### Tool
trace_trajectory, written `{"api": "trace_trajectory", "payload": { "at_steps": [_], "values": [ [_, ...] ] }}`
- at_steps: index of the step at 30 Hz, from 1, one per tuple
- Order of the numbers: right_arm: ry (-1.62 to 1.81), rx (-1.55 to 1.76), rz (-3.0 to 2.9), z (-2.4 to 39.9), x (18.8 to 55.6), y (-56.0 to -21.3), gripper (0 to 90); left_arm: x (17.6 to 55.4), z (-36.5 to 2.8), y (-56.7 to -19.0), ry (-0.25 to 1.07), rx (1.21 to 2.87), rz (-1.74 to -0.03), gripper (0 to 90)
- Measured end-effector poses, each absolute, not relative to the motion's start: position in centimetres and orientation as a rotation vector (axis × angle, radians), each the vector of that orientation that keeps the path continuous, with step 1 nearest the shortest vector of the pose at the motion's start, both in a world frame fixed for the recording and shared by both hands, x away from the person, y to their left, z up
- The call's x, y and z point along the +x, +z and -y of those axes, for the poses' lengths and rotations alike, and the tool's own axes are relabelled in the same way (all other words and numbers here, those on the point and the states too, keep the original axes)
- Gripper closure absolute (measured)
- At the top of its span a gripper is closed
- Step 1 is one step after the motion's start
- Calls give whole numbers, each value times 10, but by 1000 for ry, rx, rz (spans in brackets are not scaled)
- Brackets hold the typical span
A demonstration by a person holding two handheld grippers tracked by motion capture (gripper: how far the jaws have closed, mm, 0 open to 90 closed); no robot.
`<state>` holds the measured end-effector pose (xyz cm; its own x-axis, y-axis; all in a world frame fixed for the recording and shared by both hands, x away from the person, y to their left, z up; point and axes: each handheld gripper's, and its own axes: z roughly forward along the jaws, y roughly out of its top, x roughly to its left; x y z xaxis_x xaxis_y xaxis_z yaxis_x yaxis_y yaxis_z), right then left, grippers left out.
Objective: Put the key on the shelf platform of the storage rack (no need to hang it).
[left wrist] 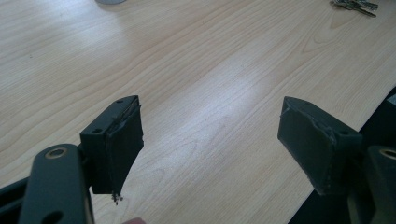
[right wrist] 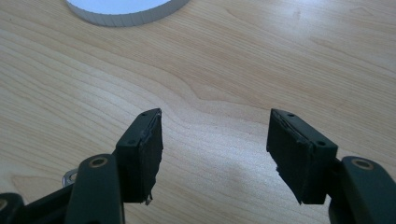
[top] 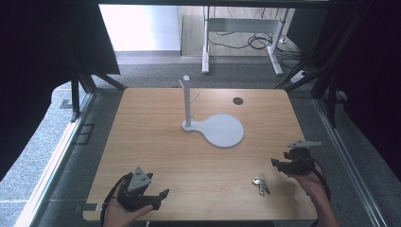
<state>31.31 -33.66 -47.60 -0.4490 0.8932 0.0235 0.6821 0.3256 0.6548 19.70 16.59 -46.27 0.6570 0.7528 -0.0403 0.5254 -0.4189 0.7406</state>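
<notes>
1. High view: we see our left gripper point(top: 158, 198) at the lower left of the frame, jaws spread with nothing between them.
2. Our right gripper point(top: 279, 165) sits at the lower right, jaws apart over bare wood.
3. We find the small bunch of silver metal keys point(top: 260, 185) lying flat on the light wooden table point(top: 156, 137), just left of that right gripper, untouched.
4. We note the white key stand with a round base point(top: 222, 130) at the frame's centre, well apart from the keys.

Light wood-grain bench point(top: 156, 142), white stand point(top: 222, 130) with round base and upright pegged post set near its middle, bunch of keys point(top: 260, 185) laid near the front right edge, dark round spot point(top: 238, 100) seen toward the far edge
</notes>
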Motion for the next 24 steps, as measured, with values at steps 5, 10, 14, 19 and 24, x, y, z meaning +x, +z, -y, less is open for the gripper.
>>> {"api": "trace_trajectory", "payload": {
  "at_steps": [5,10,14,19,24],
  "values": [
    [857,1391,-2272,337,312,-471,371,197,-167,-463,386,2121,-990,225],
    [856,1395,-2288,334,310,-466,364,197,-166,-462,387,2121,-986,226],
    [860,1385,-2306,329,307,-463,367,194,-163,-459,388,2120,-969,225],
    [824,1356,-2345,323,302,-457,366,194,-161,-460,381,2124,-960,225],
    [761,1329,-2369,316,299,-456,360,196,-163,-462,375,2126,-968,226]
  ]
}}
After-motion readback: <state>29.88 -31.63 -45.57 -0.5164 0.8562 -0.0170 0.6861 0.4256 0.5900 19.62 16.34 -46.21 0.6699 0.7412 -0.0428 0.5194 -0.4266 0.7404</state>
